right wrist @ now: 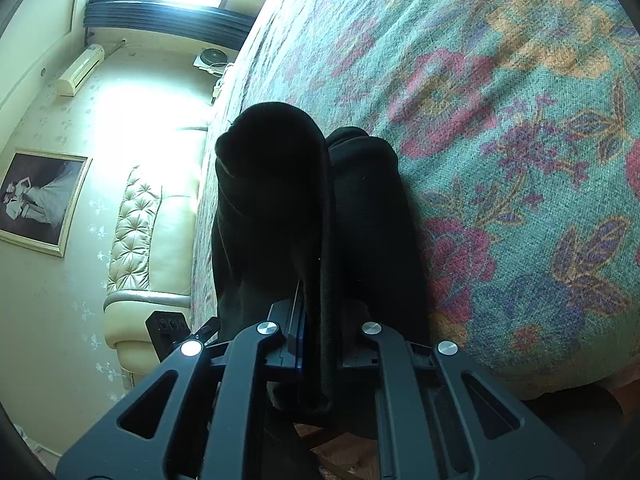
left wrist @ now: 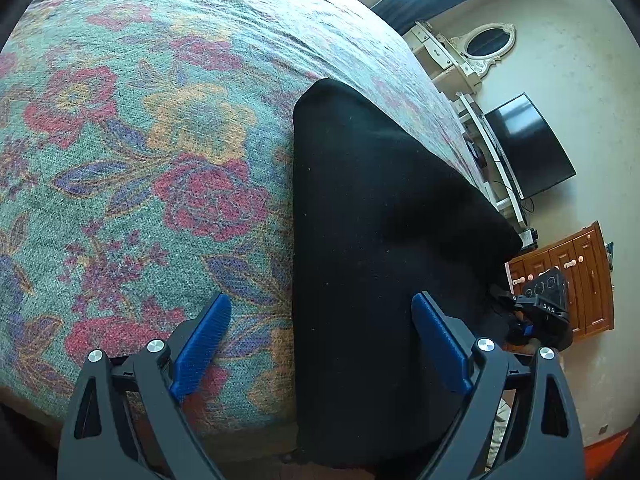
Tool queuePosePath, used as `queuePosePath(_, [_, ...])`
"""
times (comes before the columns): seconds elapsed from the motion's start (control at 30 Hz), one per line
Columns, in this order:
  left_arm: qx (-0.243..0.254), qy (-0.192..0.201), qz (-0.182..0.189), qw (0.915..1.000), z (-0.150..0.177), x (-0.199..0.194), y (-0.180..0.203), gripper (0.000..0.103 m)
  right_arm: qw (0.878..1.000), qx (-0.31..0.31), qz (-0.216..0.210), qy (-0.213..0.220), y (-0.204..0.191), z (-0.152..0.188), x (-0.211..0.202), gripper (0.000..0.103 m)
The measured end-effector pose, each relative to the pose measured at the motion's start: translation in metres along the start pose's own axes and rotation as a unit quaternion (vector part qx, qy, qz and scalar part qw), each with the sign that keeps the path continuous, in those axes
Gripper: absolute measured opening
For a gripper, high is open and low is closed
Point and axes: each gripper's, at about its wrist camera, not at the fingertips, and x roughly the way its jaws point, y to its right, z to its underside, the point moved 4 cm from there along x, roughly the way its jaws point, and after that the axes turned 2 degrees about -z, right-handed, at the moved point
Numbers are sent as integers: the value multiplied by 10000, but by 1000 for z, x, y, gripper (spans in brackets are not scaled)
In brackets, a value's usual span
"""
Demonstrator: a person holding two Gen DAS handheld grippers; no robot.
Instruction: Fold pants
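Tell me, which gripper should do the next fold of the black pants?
Probably the right gripper: it is shut on a lifted fold of the black pants. The left gripper is open and holds nothing above the flowered bedspread.

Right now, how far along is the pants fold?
Done: the black pants already lie as one narrow strip on the floral bedspread. In hand: the right gripper is shut on a raised fold of them; the left gripper is open, holding nothing. Left: laying that fold down.
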Motion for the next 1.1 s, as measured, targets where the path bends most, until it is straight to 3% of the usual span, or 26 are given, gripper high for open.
queuePosePath(0.07, [77, -13, -66, 9999, 1, 2, 1, 91, 10000, -7, 24, 6, 1, 0, -3, 11])
queuePosePath(0.17, [170, -12, -129, 9998, 2, 3, 3, 91, 10000, -22, 20, 68, 0, -3, -15, 27])
queuePosePath(0.23, [205, -16, -147, 9997, 3, 5, 5, 91, 9998, -59, -102, 171, -1, -3, -28, 63])
queuePosePath(0.3, [238, -34, -170, 9996, 3, 7, 6, 91, 9995, -114, -2, 299, -1, -4, -39, 84])
queuePosePath(0.4, [267, -31, -209, 9994, 4, 9, 8, 91, 9980, -230, 468, 350, 6, -4, -46, 85])
queuePosePath(0.53, [353, -23, -274, 9990, 6, 10, 10, 91, 9989, -50, 434, 195, 19, 2, -36, 86])
queuePosePath(0.8, [306, -20, -294, 9991, 10, 10, 13, 91, 9982, -427, 298, -293, 13, 13, -7, 90])
queuePosePath(0.87, [282, -83, -207, 9994, 12, 9, 15, 91, 9974, -524, 301, -398, 11, 17, -5, 79])
queuePosePath(0.9, [259, -111, -126, 9995, 14, 9, 16, 91, 9965, -585, 367, -462, 12, 19, -3, 63])
queuePosePath(0.93, [211, -155, -16, 9997, 15, 9, 16, 91, 9952, -676, 523, -476, 13, 20, -3, 56])
queuePosePath(1.03, [-145, -302, 351, 9988, 18, 10, 12, 91, 9955, -700, 440, -463, 12, 20, -7, 41])
queuePosePath(1.1, [-385, -327, 535, 9973, 18, 9, 10, 90, 9967, -627, 245, -456, 12, 17, -10, 36])
